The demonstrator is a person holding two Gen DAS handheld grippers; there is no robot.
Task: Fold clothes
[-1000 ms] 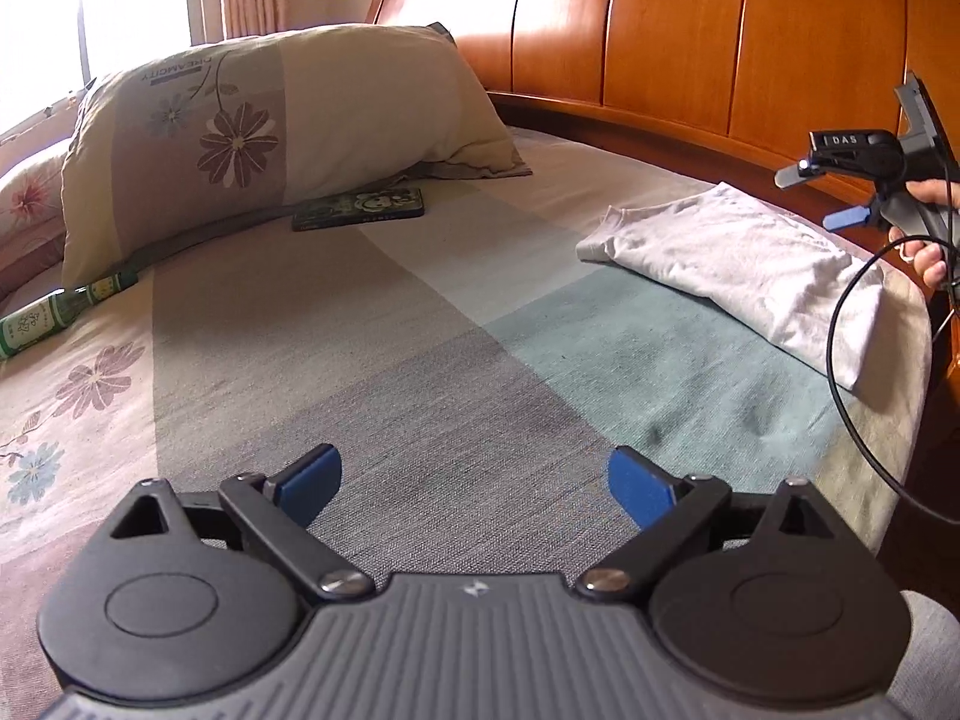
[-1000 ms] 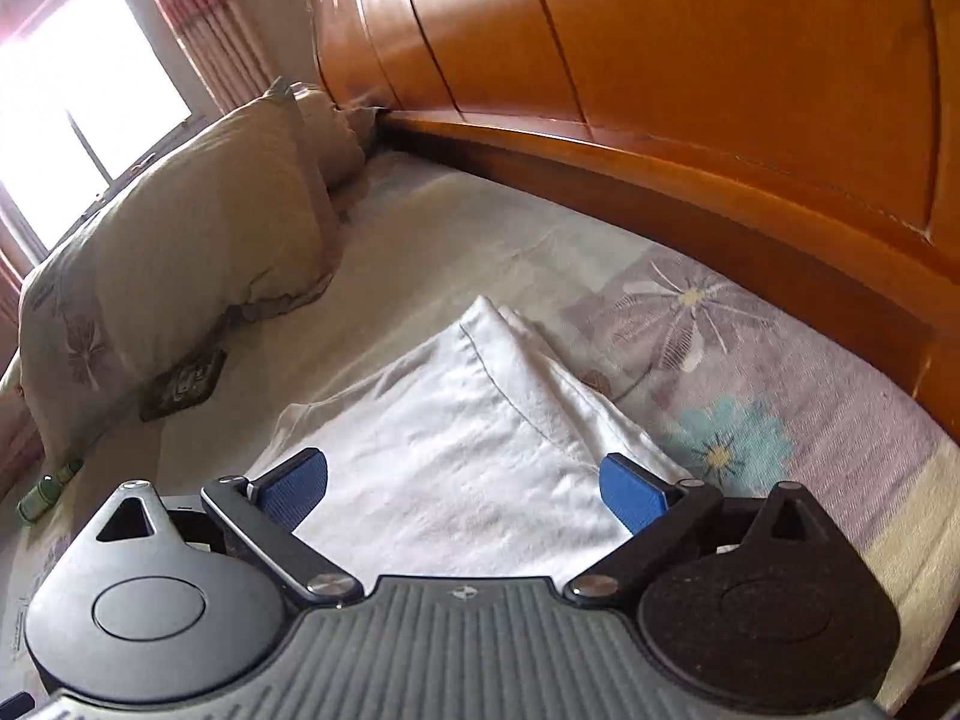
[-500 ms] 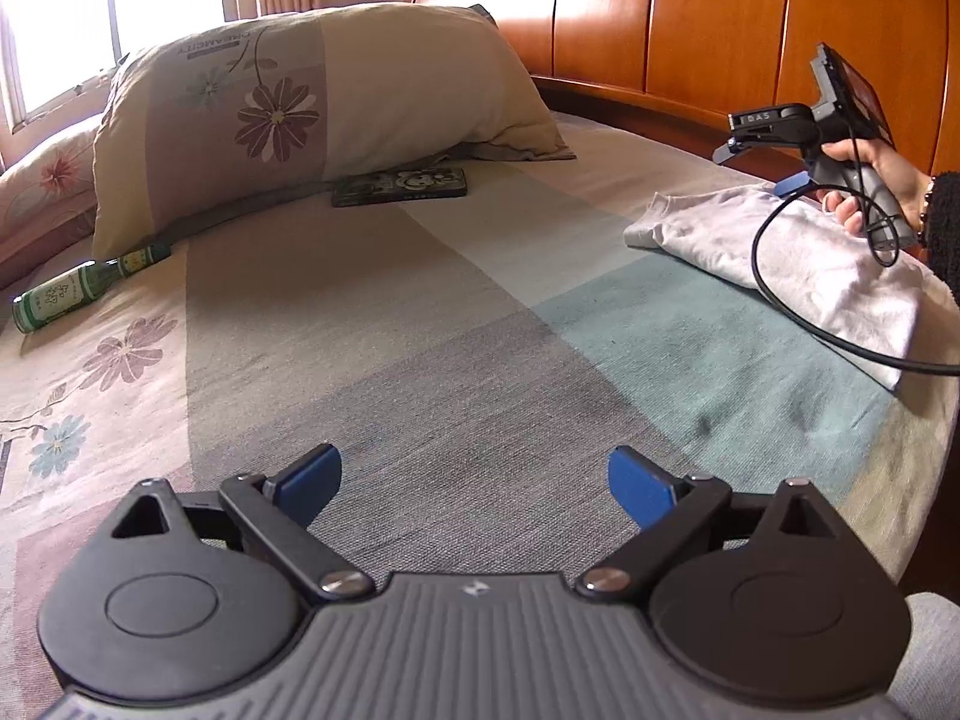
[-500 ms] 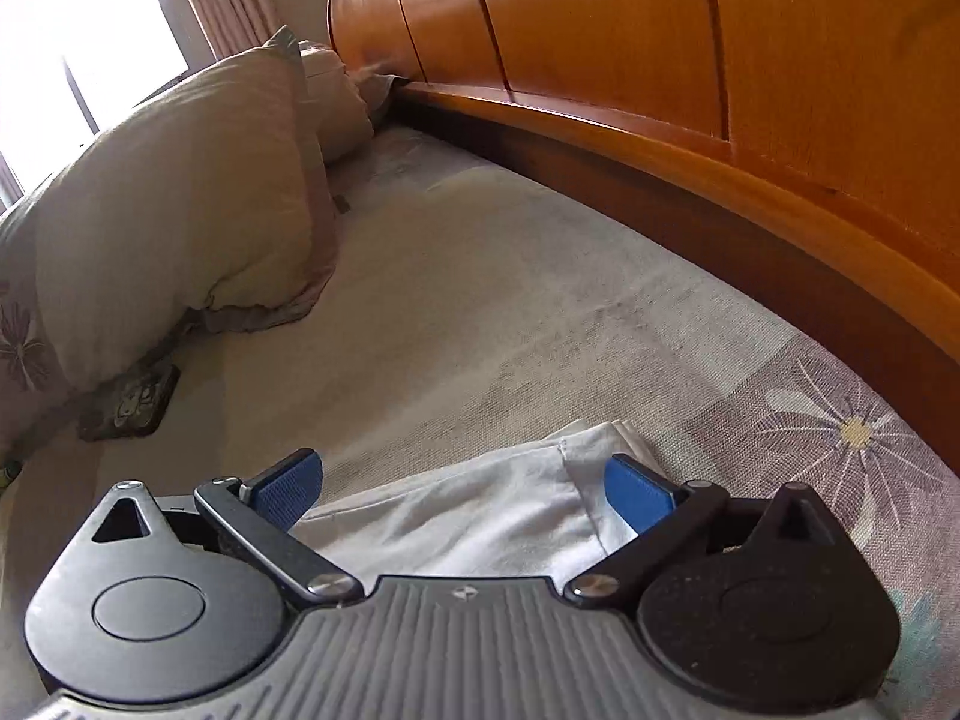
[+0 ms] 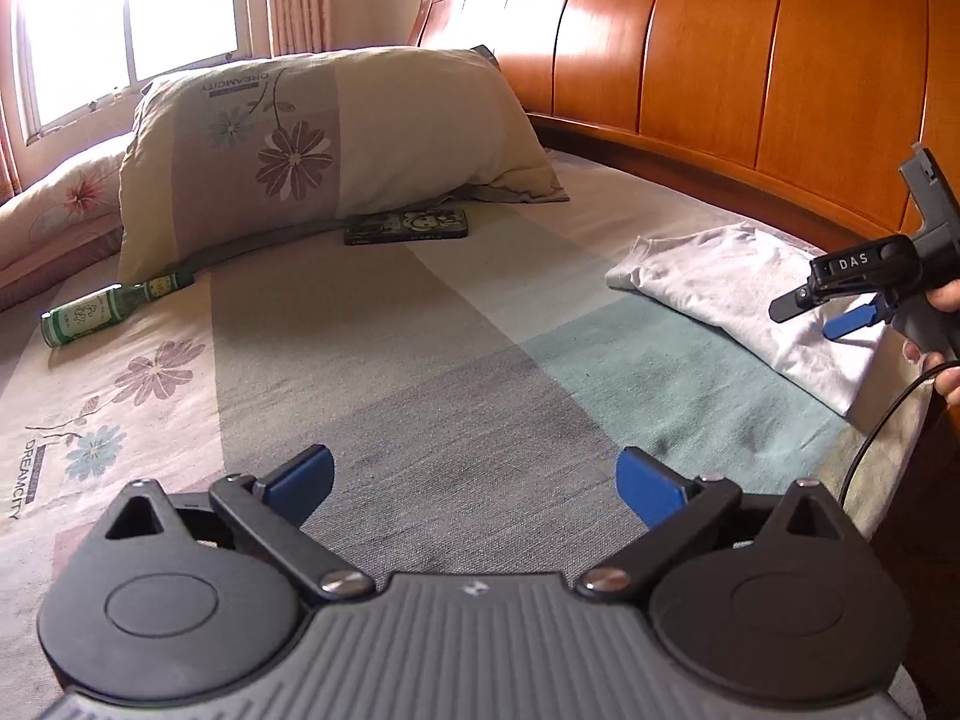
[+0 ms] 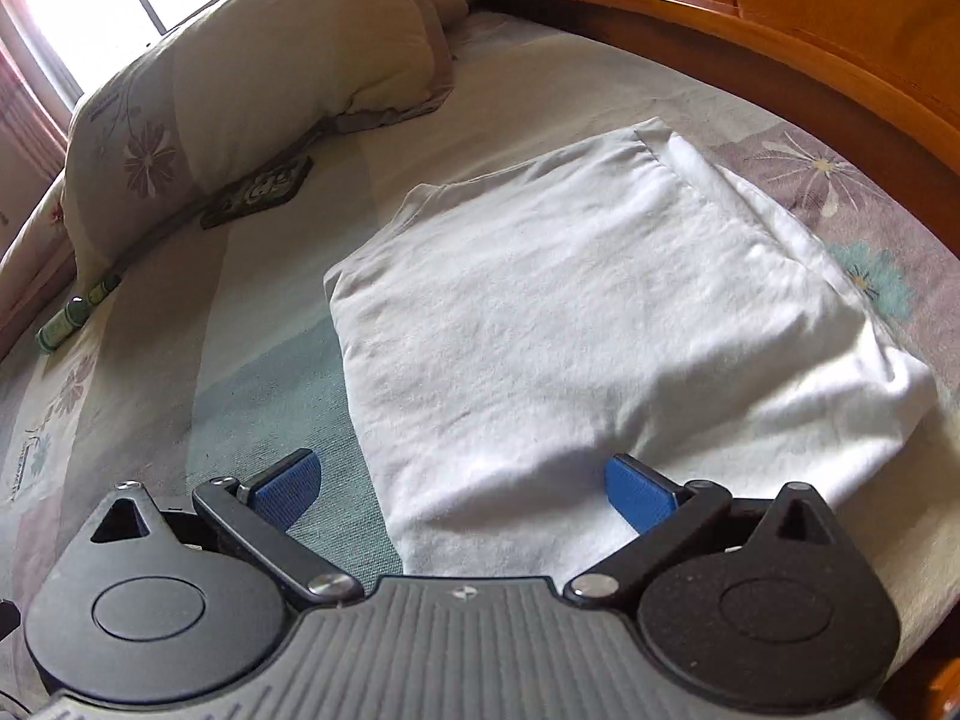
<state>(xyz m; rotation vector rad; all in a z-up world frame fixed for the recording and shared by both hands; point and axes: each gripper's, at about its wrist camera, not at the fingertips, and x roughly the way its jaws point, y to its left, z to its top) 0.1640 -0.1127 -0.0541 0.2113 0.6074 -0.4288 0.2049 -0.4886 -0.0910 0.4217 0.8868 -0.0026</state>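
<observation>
A white garment (image 6: 588,324) lies folded into a rough rectangle on the bed, near the wooden headboard; in the left wrist view the same white garment (image 5: 738,294) sits at the right. My right gripper (image 6: 459,489) hovers open over the garment's near edge, with nothing pinched. A hand holds that right gripper (image 5: 822,315) at the right edge of the left wrist view. My left gripper (image 5: 474,480) is over bare bedsheet, away from the garment; its jaws are opening wide and nothing is between them.
A large flowered pillow (image 5: 336,144) leans at the back. A dark flat case (image 5: 408,227) and a green bottle (image 5: 102,312) lie in front of it. The wooden headboard (image 5: 720,60) runs along the far side. A black cable (image 5: 876,426) hangs by the bed's right edge.
My right gripper has pulled back from the garment's far end near the headboard, so the whole folded garment shows now. The left gripper rose a little and its view shifted.
</observation>
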